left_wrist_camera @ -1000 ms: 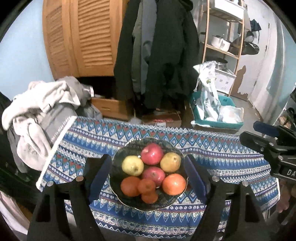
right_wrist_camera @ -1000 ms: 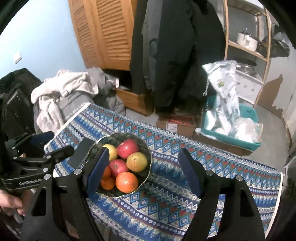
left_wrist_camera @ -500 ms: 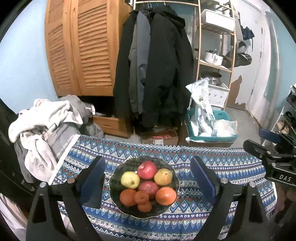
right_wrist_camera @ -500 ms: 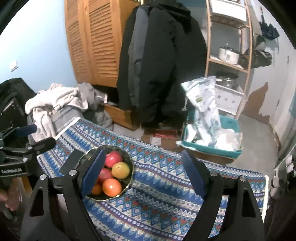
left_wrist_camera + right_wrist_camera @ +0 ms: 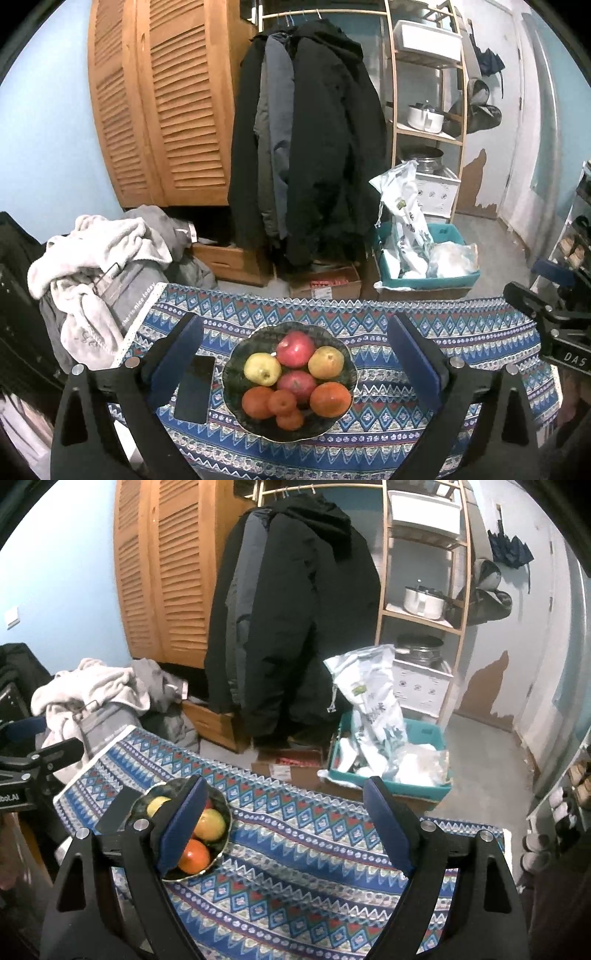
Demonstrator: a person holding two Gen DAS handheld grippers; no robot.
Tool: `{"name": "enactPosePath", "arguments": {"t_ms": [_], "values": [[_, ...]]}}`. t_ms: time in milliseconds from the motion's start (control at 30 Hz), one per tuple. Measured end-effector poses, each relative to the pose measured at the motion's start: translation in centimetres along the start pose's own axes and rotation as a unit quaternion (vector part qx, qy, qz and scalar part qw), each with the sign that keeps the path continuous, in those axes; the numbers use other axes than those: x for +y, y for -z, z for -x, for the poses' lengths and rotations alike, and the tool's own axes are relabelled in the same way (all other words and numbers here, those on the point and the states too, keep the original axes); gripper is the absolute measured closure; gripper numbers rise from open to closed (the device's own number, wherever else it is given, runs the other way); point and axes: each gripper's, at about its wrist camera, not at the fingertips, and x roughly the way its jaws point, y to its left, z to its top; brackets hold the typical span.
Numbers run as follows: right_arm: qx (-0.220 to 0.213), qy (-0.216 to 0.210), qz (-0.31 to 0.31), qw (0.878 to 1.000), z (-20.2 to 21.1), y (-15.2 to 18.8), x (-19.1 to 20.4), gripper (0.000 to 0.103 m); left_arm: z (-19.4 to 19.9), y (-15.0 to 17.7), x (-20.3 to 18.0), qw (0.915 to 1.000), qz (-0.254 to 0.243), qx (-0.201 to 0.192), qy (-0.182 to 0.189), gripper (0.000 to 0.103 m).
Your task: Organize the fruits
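A dark plate point(image 5: 341, 415) of fruit sits on the blue patterned tablecloth point(image 5: 461, 339). It holds two red apples point(image 5: 295, 349), two yellow pears point(image 5: 262, 368) and several oranges point(image 5: 330, 398). My left gripper point(image 5: 295, 363) is open, held back from and above the plate, which shows between its fingers. My right gripper point(image 5: 286, 821) is open and empty, off to the plate's right; the plate point(image 5: 221, 845) is partly hidden behind its left finger point(image 5: 181, 827). Each gripper shows at the edge of the other's view.
A black phone point(image 5: 195, 387) lies on the cloth left of the plate. A heap of clothes point(image 5: 96, 258) is at the table's left end. Beyond the far edge are coats point(image 5: 306, 147), a cardboard box point(image 5: 325, 284) and a teal bin point(image 5: 428, 273).
Both grippers have pulled back and up from the plate, so it looks smaller and lower. The right gripper's view has swung right. The phone has come into the left view. Both stay open.
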Motion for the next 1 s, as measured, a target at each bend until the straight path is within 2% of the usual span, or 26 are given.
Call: {"name": "enactPosePath", "arguments": {"t_ms": [1000], "values": [[-0.003, 0.02, -0.007, 1.0, 0.5, 0.4, -1.4, 0.017, -0.2, -0.4, -0.7, 1.0, 0.007, 0.006, 0.001, 0.002]]}}
